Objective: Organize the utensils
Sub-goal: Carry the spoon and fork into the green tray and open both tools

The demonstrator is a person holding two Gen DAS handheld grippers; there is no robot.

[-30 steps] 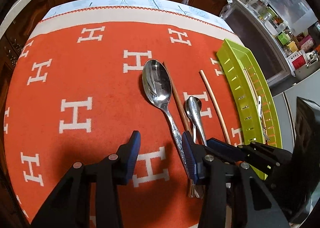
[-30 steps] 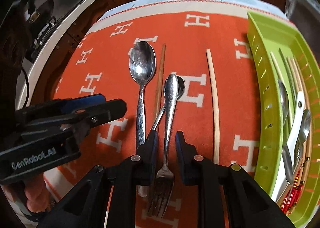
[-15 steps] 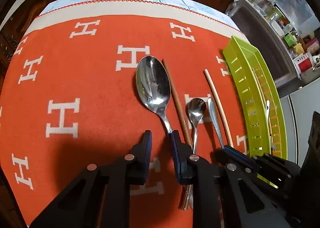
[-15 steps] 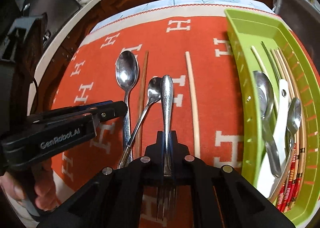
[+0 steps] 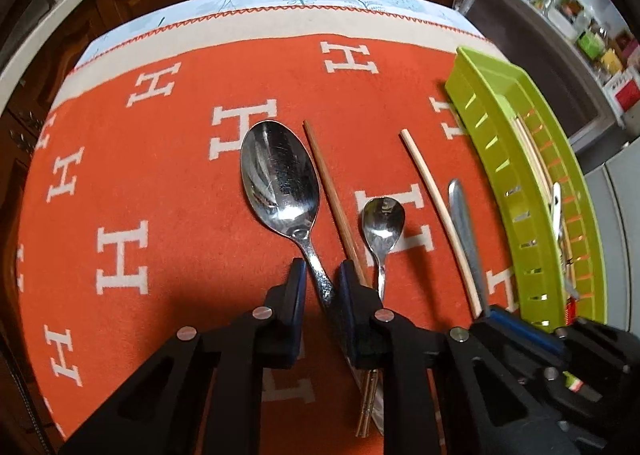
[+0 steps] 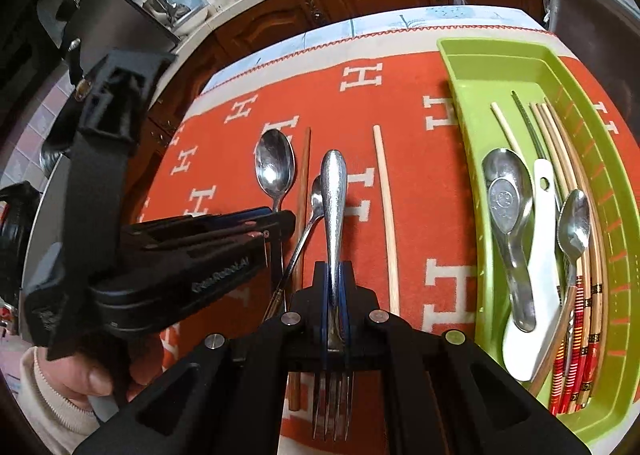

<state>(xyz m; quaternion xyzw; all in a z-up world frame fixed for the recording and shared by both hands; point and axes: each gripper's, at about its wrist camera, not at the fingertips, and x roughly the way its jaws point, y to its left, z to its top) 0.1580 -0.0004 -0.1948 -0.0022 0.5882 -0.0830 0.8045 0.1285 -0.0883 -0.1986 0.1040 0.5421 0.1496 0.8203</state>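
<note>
My left gripper (image 5: 322,279) hangs over the orange cloth. Its jaws are closing around the handle of the large steel spoon (image 5: 280,183), with a little gap still showing at the pads. Beside that spoon lie a brown chopstick (image 5: 332,199), a small spoon (image 5: 383,221) and a pale chopstick (image 5: 434,203). My right gripper (image 6: 335,275) is shut on the fork (image 6: 334,191), gripping its neck; the tines point back at the camera and the handle points away. The fork is raised above the cloth, left of the green tray (image 6: 468,143).
The green tray holds spoons, a white spatula and several chopsticks. The orange H-patterned cloth (image 5: 160,183) covers the table, with wooden cabinets behind it and cluttered counters at both sides. A hand in a cream sleeve (image 6: 60,395) holds the left gripper.
The right gripper shut on the fork and lifted it toward the tray. The left gripper moved right to the large spoon's handle and narrowed around it.
</note>
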